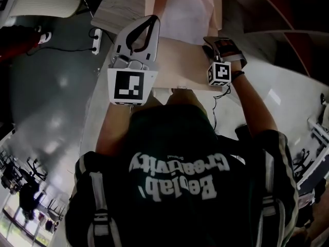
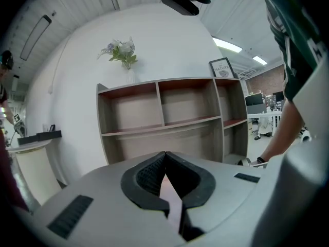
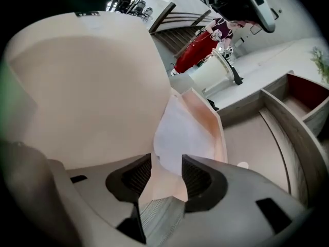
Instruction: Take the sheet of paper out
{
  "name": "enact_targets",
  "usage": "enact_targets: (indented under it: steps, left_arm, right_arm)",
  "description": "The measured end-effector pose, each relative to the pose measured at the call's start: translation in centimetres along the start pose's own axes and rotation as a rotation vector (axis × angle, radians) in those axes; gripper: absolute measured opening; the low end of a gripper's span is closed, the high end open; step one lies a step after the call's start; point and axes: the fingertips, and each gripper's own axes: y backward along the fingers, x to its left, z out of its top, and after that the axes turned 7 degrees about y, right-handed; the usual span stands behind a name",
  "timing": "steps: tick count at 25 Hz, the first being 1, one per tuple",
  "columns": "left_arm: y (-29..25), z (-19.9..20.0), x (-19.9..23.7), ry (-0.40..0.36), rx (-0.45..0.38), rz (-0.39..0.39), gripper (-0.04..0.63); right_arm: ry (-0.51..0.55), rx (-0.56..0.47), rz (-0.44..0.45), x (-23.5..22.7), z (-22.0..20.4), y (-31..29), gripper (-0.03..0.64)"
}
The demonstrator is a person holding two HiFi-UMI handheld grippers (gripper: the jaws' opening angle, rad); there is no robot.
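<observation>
Peach envelope point(image 1: 180, 60) sits pinched in my left tool point(image 2: 165, 161). My right tool point(image 3: 167, 161), narrowly open, straddles its edge; I'd grip the white sheet point(image 3: 180, 127) alone.

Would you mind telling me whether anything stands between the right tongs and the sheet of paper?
Yes: a corner of the tan envelope sits between the open right tongs, and the white sheet of paper lies just beyond, tucked in that envelope. Nothing else visible is in the way.

The person's dark shirt point(image 1: 175, 199) carries pale lettering, upside down in the head view: "Creativity", small "Original", one unclear word. The framed sign point(image 2: 222, 67) on the shelf unit point(image 2: 169, 117) is unreadable.
</observation>
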Motion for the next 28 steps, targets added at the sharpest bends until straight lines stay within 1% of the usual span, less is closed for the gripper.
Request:
enact_targets:
  steps: [4,6,12,14,19,20,21,23,28]
  left_arm:
    - [-0.4,-0.3,1.0,0.005,0.017,0.046,0.018]
    - [-0.4,-0.5,1.7,0.015,0.024,0.068,0.018]
    - [-0.9,-1.6,3.6,0.038,0.065,0.103,0.018]
    - [-1.0,-2.0,3.8,0.047,0.067,0.112,0.018]
    - [-0.9,-2.8,4.0,0.064,0.073,0.129,0.018]
    - [-0.9,-3.0,4.0,0.065,0.077,0.131,0.018]
    - [-0.8,-3.2,4.0,0.065,0.080,0.132,0.018]
    - [-0.7,-3.6,4.0,0.061,0.079,0.131,0.018]
    - [0.1,-3.2,4.3,0.055,0.067,0.121,0.018]
  right_arm:
    - [0.028,0.010,-0.074,-0.2,-0.9,-1.7,0.192]
    - [0.032,0.009,-0.094,-0.7,-1.1,-2.4,0.192]
    - [0.036,-0.022,-0.102,-3.0,0.2,-4.9,0.192]
    - [0.040,-0.037,-0.107,-3.2,0.7,-5.5,0.192]
    - [0.085,-0.059,-0.129,-3.5,1.8,-6.4,0.190]
    - [0.103,-0.062,-0.127,-3.4,1.9,-6.6,0.184]
    - [0.122,-0.065,-0.123,-3.1,2.1,-6.7,0.164]
    - [0.148,-0.077,-0.113,-2.2,2.4,-6.7,0.041]
    - [0.105,-0.093,-0.067,-1.5,3.2,-5.6,0.034]
